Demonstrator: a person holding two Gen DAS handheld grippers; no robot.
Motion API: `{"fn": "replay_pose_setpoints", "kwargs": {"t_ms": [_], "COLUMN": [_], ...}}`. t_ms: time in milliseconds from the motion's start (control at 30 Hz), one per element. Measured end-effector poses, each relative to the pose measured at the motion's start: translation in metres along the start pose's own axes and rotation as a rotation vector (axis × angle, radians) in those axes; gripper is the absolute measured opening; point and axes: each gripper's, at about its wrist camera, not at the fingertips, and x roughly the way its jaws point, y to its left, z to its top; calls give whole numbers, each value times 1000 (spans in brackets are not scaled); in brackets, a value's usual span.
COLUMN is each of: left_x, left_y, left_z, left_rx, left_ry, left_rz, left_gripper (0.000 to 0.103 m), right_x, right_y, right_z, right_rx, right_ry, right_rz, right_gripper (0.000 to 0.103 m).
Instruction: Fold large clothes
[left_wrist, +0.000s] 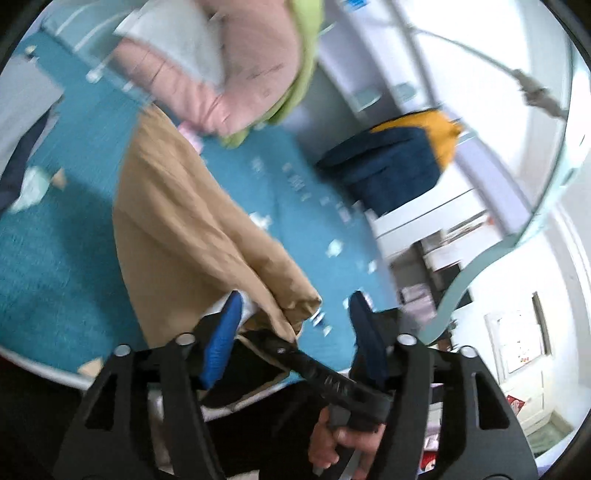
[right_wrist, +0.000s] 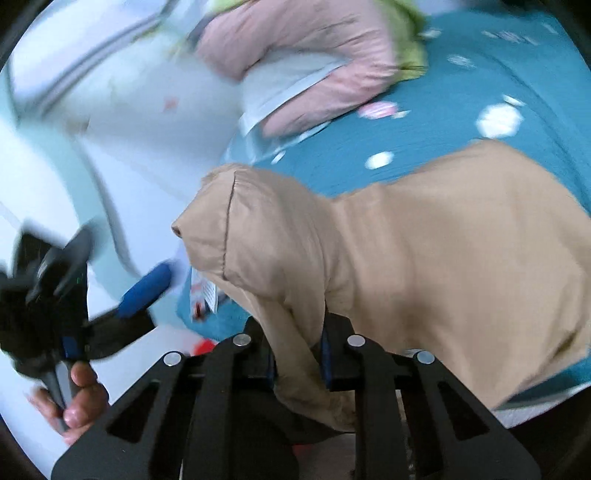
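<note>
A large tan garment lies across the teal bedspread. My right gripper is shut on a bunched edge of it, lifting that part. In the left wrist view the same tan garment stretches away over the bed. My left gripper is open, its blue pads spread, with the garment's lower corner hanging between them; the right gripper's body and a hand cross below. The left gripper also shows in the right wrist view, to the left, off the garment.
A pink quilt with a green layer and a white pillow is piled at the bed's head. A navy and yellow garment hangs on white furniture beside the bed. A white wall and a curved bed frame lie to the right.
</note>
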Motion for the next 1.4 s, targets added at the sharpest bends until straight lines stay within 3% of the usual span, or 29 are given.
{"fn": "replay_pose_setpoints", "kwargs": {"t_ms": [67, 100, 167, 333, 433, 500, 600, 700, 767, 800, 867, 1000, 1033, 1067, 1100, 1233, 1400], "left_x": [7, 17, 40, 108, 140, 161, 185, 195, 197, 197, 197, 198, 198, 197, 195, 175, 158], "left_y": [0, 4, 18, 64, 79, 78, 67, 53, 51, 50, 50, 48, 49, 47, 47, 45, 65], "left_z": [1, 0, -6, -37, -52, -61, -70, -73, -73, -74, -75, -76, -75, -75, -73, -54, -26], "left_rx": [32, 51, 64, -23, -72, -41, 58, 143, 156, 163, 176, 197, 197, 193, 188, 152, 31], "left_ry": [-8, 8, 53, 203, 265, 307, 346, 368, 373, 377, 381, 395, 399, 401, 402, 362, 272], "left_rz": [68, 169, 282, 362, 360, 368, 422, 462, 468, 474, 479, 479, 479, 479, 468, 400, 354], "left_gripper": [72, 72, 72, 72, 72, 72, 73, 73, 73, 73, 73, 73, 73, 73, 74, 74, 75], "right_x": [-19, -24, -36, -52, -55, -58, -73, -89, -84, -78, -59, -15, -7, 3, 10, 7, -4], "right_y": [-29, -38, -65, -108, -124, -128, -117, -94, -81, -73, -67, -78, -83, -92, -101, -123, -161], "right_z": [12, 15, 23, 25, 22, 24, 31, 46, 60, 69, 84, 108, 107, 107, 106, 97, 94], "right_rx": [73, 91, 152, 242, 270, 276, 228, 93, 22, -26, -88, -173, -179, -188, -193, -206, -68], "right_ry": [-37, -46, -60, -61, -40, -28, -61, -105, -106, -103, -50, 85, 121, 161, 204, 241, 233], "right_rz": [-30, -46, -102, -282, -335, -353, -410, -466, -456, -466, -445, -500, -505, -526, -518, -566, -547], "right_gripper": [16, 16, 16, 16, 16, 19, 25, 31, 49, 54, 66, 69, 64, 52, 15, 10, 12]}}
